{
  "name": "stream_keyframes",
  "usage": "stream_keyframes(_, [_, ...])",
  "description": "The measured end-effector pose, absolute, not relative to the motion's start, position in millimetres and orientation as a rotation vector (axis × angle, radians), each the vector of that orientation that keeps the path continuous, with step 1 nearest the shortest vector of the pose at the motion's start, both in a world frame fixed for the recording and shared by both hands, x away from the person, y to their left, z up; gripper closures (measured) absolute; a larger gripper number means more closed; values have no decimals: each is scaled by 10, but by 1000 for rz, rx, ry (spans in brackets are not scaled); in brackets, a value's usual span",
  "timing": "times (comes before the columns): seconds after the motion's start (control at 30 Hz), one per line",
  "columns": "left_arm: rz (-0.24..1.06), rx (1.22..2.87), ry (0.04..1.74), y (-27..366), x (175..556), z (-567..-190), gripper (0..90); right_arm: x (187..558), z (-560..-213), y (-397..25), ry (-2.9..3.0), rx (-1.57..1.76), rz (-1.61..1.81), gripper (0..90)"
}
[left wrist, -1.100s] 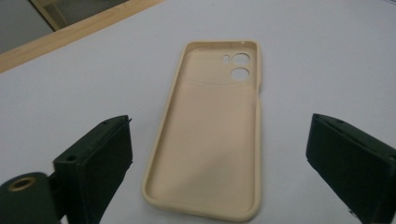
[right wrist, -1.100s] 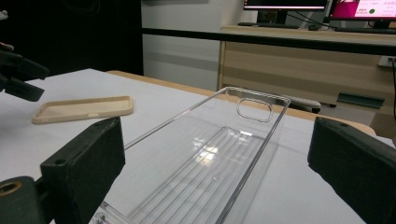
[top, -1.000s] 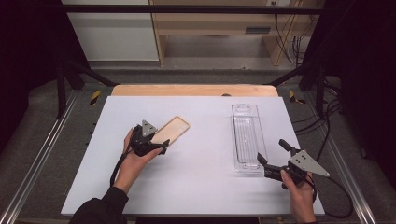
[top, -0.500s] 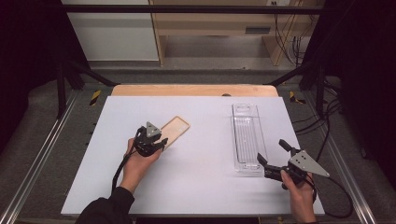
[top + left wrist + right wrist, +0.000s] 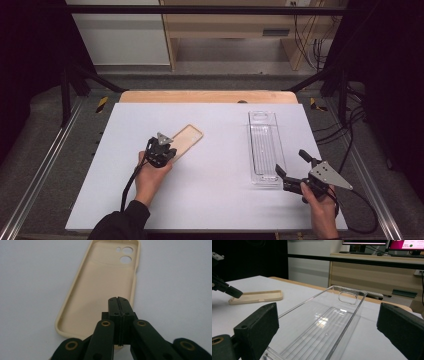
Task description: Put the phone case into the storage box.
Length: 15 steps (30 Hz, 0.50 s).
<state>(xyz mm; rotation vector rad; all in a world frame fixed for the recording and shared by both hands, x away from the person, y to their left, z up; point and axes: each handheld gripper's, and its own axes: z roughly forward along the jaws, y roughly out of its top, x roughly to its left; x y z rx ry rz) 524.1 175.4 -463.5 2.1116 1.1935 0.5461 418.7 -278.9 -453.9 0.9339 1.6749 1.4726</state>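
Two tongs staged: left tongs point(image 5: 119, 301) clenched empty over the phone case point(image 5: 100, 287), right tongs point(image 5: 324, 325) released at the clear tray point(image 5: 329, 322). Next: open left, grip case rim.

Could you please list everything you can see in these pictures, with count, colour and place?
phone case: one, beige, open side up, left of centre on the table, with the closed jaws over its near end
tray: one, clear plastic, long and narrow, right of centre on the table
table: one, white top with a wooden far edge
desk with monitors: one, wooden, beyond the table
left hand-held gripper: one, black, jaws shut, over the near end of the phone case
right hand-held gripper: one, black with a grey plate, jaws open, at the near end of the tray
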Motion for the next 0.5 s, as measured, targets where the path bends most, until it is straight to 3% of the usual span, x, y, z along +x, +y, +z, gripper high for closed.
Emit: stream_keyframes(0.5, [464, 2106, 1236, 1868, 5040, -4725, 900, 4184, -4540, -2797, 1675, 937, 1470, 45])
